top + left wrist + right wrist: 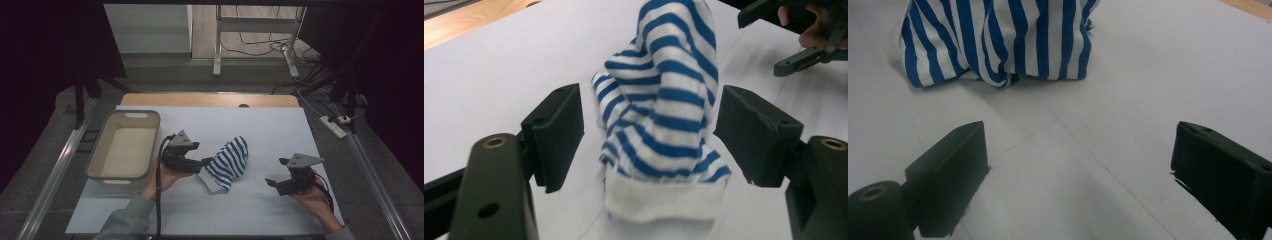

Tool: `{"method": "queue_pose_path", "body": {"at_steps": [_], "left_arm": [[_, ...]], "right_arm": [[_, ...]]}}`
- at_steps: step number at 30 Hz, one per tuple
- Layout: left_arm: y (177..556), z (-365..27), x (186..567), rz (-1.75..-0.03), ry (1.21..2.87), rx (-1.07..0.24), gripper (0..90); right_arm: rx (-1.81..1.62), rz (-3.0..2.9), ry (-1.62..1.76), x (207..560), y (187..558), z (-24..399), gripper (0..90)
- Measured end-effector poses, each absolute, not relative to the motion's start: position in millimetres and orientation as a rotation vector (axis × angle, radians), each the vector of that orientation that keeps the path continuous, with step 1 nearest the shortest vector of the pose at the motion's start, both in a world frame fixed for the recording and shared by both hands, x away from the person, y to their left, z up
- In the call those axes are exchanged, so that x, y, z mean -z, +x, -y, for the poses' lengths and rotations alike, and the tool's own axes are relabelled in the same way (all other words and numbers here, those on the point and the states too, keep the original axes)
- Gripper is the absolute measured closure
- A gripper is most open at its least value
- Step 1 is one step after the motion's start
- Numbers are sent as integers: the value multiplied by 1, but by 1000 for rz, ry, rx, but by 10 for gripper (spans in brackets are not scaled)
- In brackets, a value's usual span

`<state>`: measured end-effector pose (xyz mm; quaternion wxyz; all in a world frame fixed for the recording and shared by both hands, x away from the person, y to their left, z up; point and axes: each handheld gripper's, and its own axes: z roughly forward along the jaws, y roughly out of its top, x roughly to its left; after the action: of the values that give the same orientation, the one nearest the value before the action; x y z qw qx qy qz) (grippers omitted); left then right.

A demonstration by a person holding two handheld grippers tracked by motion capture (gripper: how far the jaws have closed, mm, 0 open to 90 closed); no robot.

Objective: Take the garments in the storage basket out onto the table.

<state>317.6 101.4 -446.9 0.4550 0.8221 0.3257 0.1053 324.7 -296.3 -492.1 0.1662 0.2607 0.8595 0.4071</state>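
We see the striped sock [228, 161] mid-frame on the desk [270, 130]; left gripper [204, 163] jaws spread w/ its cuff between; right gripper [276, 171] lower right, jaws spread, empty.

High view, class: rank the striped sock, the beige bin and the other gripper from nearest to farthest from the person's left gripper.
1. Striped sock: directly at the tips of the left gripper, its white cuff between the open jaws in the left gripper view.
2. Beige bin: just to the gripper's left, at the table's left side.
3. Right gripper: beyond the sock, near the table's right edge.
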Motion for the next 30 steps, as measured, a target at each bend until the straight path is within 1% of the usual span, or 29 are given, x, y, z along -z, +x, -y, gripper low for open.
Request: {"method": "queue_pose_path", "body": {"at_steps": [10, 24, 30], "left_arm": [[303, -117, 443, -817, 2023, -291, 264], [281, -151, 447, -884, 1995, -321, 263], [267, -172, 453, -934, 1966, -329, 265]], "right_arm": [[-1154, -2441, 746, 491, 324, 297, 78], [-1171, -2428, 749, 490, 324, 298, 78], [-1173, -2426, 745, 490, 323, 297, 78]]}}
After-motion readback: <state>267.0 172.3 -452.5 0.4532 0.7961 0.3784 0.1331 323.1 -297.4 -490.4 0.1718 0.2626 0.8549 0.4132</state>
